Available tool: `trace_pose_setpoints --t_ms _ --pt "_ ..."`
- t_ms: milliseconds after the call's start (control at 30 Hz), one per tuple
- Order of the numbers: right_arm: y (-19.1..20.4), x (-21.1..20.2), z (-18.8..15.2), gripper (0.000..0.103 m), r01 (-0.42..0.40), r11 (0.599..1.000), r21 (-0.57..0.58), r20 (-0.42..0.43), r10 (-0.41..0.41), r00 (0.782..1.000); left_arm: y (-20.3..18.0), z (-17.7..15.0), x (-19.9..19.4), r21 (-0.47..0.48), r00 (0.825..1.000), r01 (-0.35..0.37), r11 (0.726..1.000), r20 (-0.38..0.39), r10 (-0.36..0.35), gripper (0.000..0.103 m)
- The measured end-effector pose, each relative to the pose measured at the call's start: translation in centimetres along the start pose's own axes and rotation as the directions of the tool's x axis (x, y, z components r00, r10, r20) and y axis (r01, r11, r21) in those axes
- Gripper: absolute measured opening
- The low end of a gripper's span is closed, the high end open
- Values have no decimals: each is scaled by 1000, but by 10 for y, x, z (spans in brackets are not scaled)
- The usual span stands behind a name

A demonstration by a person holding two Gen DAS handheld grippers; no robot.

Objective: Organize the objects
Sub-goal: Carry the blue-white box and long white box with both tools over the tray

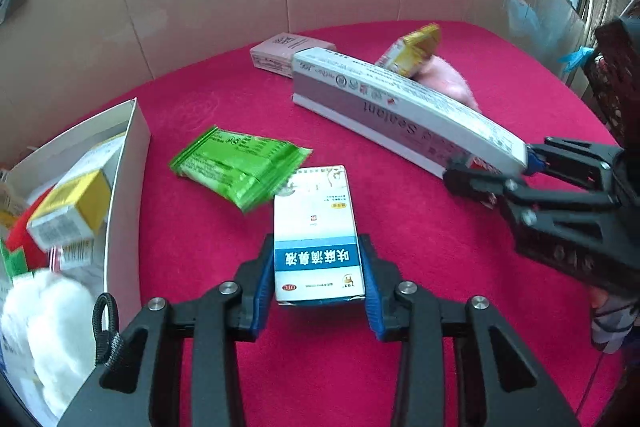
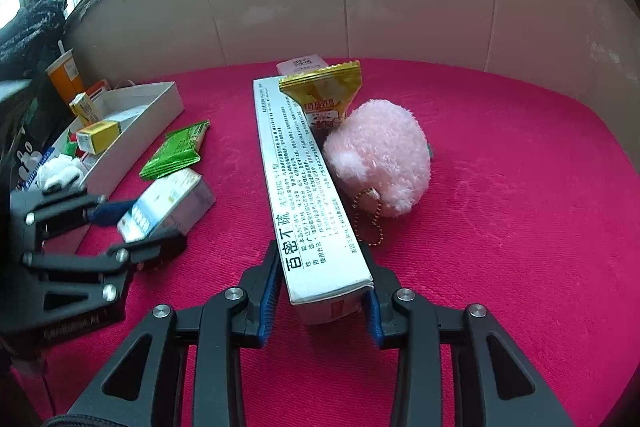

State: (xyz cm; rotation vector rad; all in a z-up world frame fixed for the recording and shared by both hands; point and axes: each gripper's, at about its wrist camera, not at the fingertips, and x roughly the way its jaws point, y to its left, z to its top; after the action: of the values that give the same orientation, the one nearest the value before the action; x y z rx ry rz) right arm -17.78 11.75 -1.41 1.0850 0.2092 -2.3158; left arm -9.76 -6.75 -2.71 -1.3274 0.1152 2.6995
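Blue-and-white medicine box (image 1: pixel 318 235), clamped in our left tool (image 1: pixel 318 279) with its long axis pointing away over the tabletop (image 1: pixel 400 307), sits just right of the white tray (image 1: pixel 128 195), while our right tool (image 2: pixel 326 295) grips the long sealant carton (image 2: pixel 308 195).

The near end of the long white box (image 2: pixel 316 195) is hidden between the right fingers (image 2: pixel 267 301), and its far end covers part of the pink box (image 2: pixel 298 65). The pink plush ball (image 1: pixel 446 81) shows only as a sliver beyond it in the left wrist view. Left of the left fingers (image 1: pixel 260 287), the white tray (image 1: pixel 128 163) is cut by the picture's edge, its contents blurred.
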Motion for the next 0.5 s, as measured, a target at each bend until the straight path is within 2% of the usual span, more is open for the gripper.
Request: trace_pose_setpoints --t_ms 100,167,267,500 --pt "-5 -6 -2 32 1 1000 28 26 -2 1000 -13 -13 -11 -7 997 -19 1000 73 20 36" --pt "-4 -11 -3 30 3 999 34 50 -5 999 -12 -9 -8 -17 993 -21 1000 116 23 36" --pt "1 -19 -4 30 35 999 23 87 -37 996 -13 -12 -26 -19 974 -45 999 220 48 36" --pt "10 -39 -9 29 52 999 -6 169 -50 984 -20 -9 -32 2 957 -109 994 272 105 36"
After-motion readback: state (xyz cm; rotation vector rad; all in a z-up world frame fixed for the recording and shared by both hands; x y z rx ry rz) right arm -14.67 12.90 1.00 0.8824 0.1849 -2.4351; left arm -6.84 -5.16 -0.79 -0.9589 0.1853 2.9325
